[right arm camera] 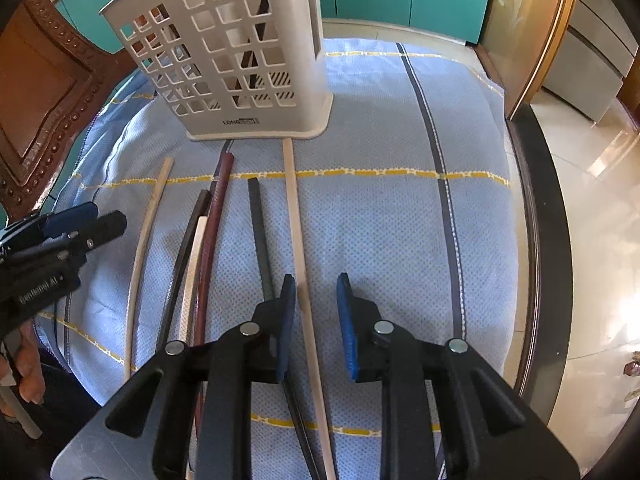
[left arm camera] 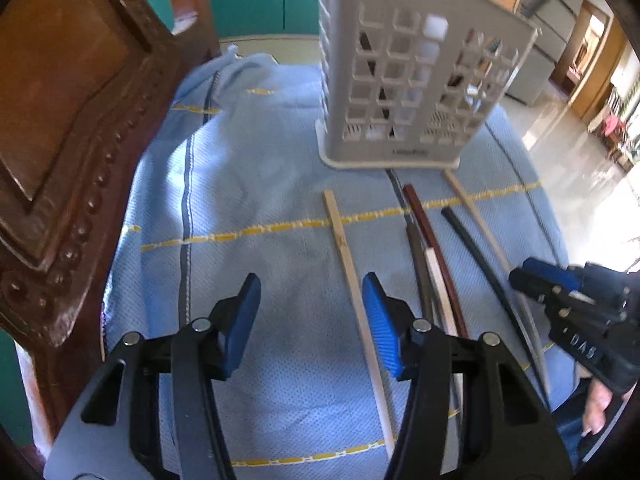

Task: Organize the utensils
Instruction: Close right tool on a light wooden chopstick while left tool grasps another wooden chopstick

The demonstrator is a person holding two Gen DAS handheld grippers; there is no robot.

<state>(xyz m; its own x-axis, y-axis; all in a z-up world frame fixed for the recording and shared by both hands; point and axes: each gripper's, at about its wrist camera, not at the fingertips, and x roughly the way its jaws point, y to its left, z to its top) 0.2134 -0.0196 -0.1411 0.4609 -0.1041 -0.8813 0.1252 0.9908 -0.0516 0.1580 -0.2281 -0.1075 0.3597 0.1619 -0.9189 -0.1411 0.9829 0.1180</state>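
Both hand-held grippers [left arm camera: 312, 320] [right arm camera: 316, 320] agape, angled downward

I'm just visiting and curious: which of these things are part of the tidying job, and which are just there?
Part of the job:
loose chopsticks
white slotted holder
left gripper
right gripper

Just there:
blue cloth
carved wooden chair back

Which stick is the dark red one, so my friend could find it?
Find the white holder with square holes standing on the blue cloth. Chopsticks lie in front of it. The dark red chopstick lies among them, beside a short white one, the only reddish stick.
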